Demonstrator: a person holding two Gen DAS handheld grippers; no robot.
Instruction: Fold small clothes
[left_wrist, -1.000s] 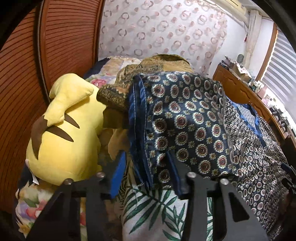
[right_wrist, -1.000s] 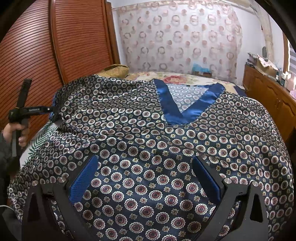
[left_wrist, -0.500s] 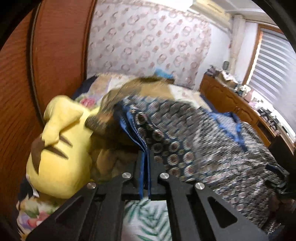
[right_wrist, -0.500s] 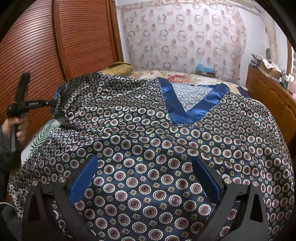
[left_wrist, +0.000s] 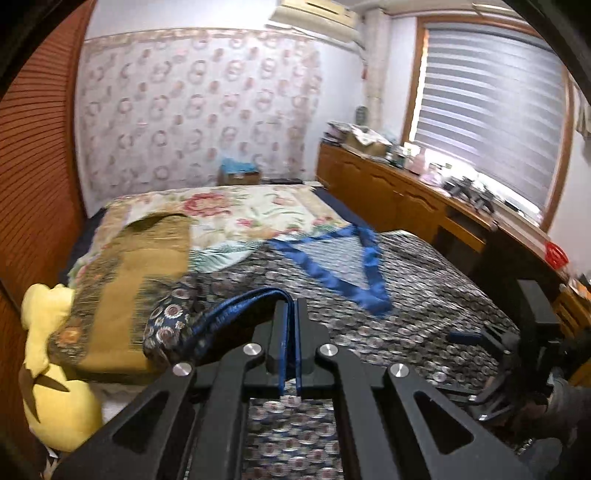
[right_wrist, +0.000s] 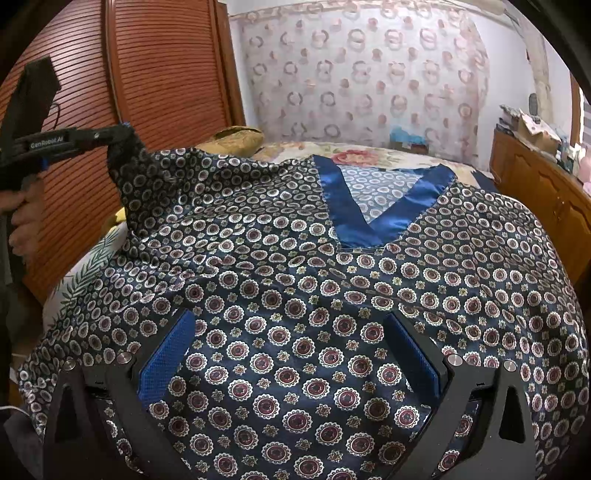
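A navy patterned top (right_wrist: 295, 295) with a blue satin V-neck (right_wrist: 369, 218) lies spread on the bed. My left gripper (left_wrist: 290, 317) is shut on its blue-edged sleeve hem (left_wrist: 236, 310) and holds that sleeve lifted off the bed; it also shows in the right wrist view (right_wrist: 122, 140) at the upper left, with the sleeve hanging from it. My right gripper (right_wrist: 291, 350) is open, its blue pads (right_wrist: 166, 354) spread just over the top's lower front. It also shows in the left wrist view (left_wrist: 480, 339) at the right.
A yellow plush toy (left_wrist: 48, 369) and a gold patterned cushion (left_wrist: 129, 288) lie at the bed's left side by the wooden slatted wardrobe (right_wrist: 147, 92). A wooden sideboard (left_wrist: 406, 199) with clutter runs along the right under the window. The floral bedspread (left_wrist: 240, 210) lies beyond the top.
My left gripper closed on the sleeve hem, then lifted it and swung right toward the middle of the bed. My right gripper stayed open over the top's front.
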